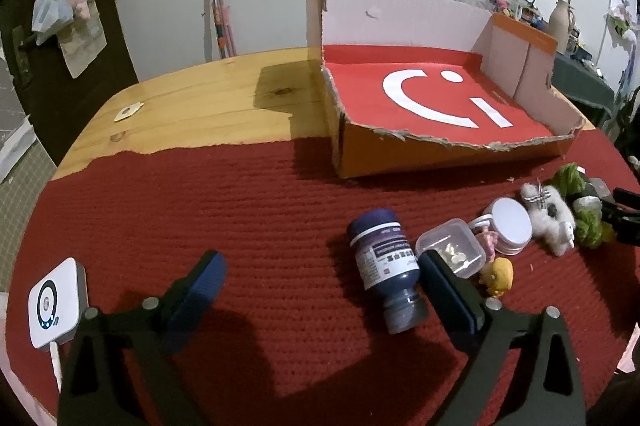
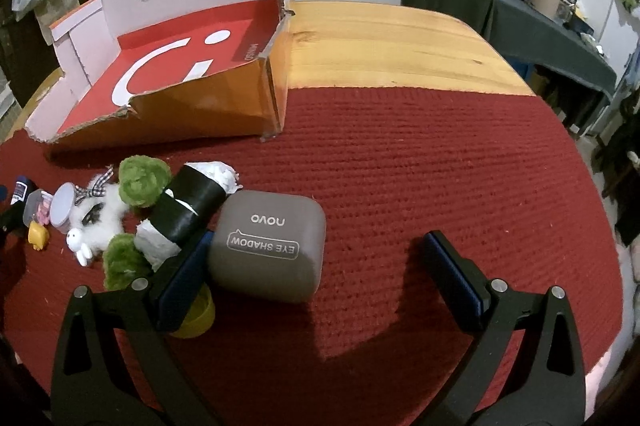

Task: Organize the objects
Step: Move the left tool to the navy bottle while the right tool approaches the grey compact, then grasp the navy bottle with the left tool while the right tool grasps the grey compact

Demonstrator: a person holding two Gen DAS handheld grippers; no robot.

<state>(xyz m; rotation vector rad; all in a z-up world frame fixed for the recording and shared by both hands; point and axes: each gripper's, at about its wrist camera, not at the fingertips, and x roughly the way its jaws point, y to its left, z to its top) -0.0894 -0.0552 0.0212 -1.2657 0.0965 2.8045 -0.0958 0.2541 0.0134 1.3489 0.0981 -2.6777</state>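
A dark blue bottle [image 1: 384, 266] lies on its side on the red knitted mat [image 1: 200, 206]. It is between the fingers of my left gripper [image 1: 322, 266], close to the right one, and the jaws stand wide, so it is not gripped. A grey eye shadow case [image 2: 268, 246] rests between the spread fingers of my right gripper [image 2: 318, 246], next to the left finger. Behind stands a torn cardboard box [image 1: 380, 154] with a red floor. A small clear box [image 1: 450, 250], a white tin [image 1: 512, 222], a fluffy white toy [image 2: 96, 218] and a black-and-white roll [image 2: 188, 210] lie in a cluster.
A white square device [image 1: 56, 302] sits at the mat's left edge. A yellow cup [image 2: 198, 314] is partly under my right gripper's left finger. Bare wooden tabletop [image 2: 400, 46] lies beyond the mat. A cluttered dark side table [image 2: 520, 10] stands at the far right.
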